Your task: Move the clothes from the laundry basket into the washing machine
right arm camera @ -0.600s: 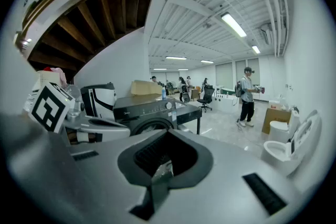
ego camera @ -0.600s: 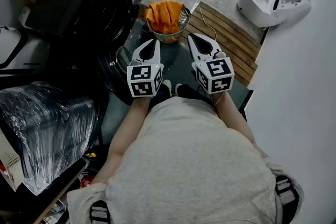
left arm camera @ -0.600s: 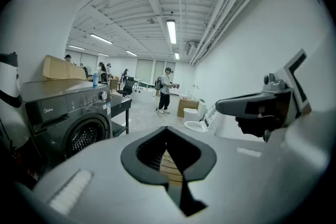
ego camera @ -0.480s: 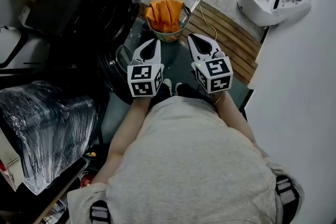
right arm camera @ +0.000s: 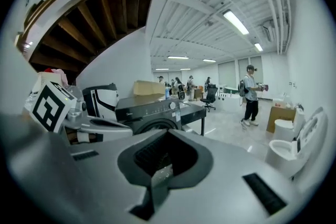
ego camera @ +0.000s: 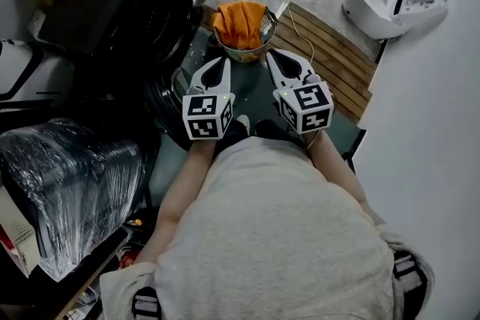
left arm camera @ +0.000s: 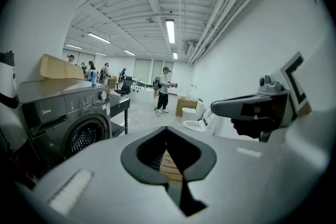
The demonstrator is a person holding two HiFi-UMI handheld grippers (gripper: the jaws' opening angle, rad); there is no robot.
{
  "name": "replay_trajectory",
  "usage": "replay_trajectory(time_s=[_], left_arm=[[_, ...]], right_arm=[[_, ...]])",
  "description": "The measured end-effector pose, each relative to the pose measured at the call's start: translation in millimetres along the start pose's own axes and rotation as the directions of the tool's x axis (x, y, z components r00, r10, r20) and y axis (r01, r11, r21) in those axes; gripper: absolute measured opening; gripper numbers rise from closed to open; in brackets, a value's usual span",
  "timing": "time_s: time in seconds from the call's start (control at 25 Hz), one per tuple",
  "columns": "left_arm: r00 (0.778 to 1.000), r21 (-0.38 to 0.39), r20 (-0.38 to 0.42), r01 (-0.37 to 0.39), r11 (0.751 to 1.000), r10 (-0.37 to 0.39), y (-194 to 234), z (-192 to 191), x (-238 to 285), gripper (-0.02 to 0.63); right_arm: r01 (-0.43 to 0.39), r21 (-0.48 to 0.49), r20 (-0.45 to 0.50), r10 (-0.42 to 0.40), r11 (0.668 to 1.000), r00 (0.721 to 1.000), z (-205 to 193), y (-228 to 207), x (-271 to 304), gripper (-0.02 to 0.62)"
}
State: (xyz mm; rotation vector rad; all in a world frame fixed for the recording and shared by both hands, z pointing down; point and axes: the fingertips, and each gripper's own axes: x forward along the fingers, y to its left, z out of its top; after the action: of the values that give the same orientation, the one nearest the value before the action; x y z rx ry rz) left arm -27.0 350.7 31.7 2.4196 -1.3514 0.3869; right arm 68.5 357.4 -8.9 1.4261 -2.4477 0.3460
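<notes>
At the far edge of a dark, glossy floor panel (ego camera: 259, 90) stands a round wire laundry basket (ego camera: 267, 25), just beside the near corner of a slatted wooden board (ego camera: 326, 49). The basket is filled with clothes (ego camera: 238, 20): a single crumpled mass of bright orange fabric, folded into soft ridges and heaped slightly above the rim. How many garments make up the heap cannot be told. To the left of the basket, near it, sits the dark grey front-loading washing machine (ego camera: 131, 7), its round door facing the floor panel; the left gripper view shows the perforated drum behind the door.

Both tools are held side by side in front of the person's torso, short of the basket and apart from it. The left gripper (ego camera: 220, 61) is clenched, its jaws meeting with nothing between them. The right gripper (ego camera: 273, 55) is likewise clenched and empty, its tips pointing toward the basket's near rim. A white toilet (ego camera: 386, 4) stands well apart, beyond the wooden board.
</notes>
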Motion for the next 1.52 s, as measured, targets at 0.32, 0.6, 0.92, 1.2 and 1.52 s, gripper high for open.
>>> replay_trajectory(time_s=[0.32, 0.6, 0.92, 1.2, 1.52], left_arm=[[0.999, -0.017, -0.034, 0.019, 1.000, -0.020, 42, -4, 15, 0.011], [0.986, -0.063, -0.142, 0.079, 0.995, -0.087, 50, -44, 50, 0.011], [0.984, -0.085, -0.173, 0.038, 0.996, -0.053, 79, -14, 149, 0.011], [0.969, -0.077, -0.245, -0.018, 0.997, -0.001, 111, -1, 239, 0.011], [0.936, -0.095, -0.351, 0.000, 0.995, -0.033, 139, -59, 337, 0.011]], right_arm=[[0.049, 0.045, -0.045, -0.047, 0.998, 0.998, -7, -3, 30, 0.008], [0.054, 0.072, -0.109, -0.046, 0.996, 0.993, -36, -33, 71, 0.008], [-0.066, 0.089, -0.149, 0.079, 0.994, 0.986, -25, -89, 153, 0.009], [-0.214, 0.035, -0.198, 0.216, 0.976, 0.956, -23, -154, 240, 0.008], [-0.185, 0.144, -0.256, 0.217, 0.972, 0.942, -99, -206, 325, 0.008]])
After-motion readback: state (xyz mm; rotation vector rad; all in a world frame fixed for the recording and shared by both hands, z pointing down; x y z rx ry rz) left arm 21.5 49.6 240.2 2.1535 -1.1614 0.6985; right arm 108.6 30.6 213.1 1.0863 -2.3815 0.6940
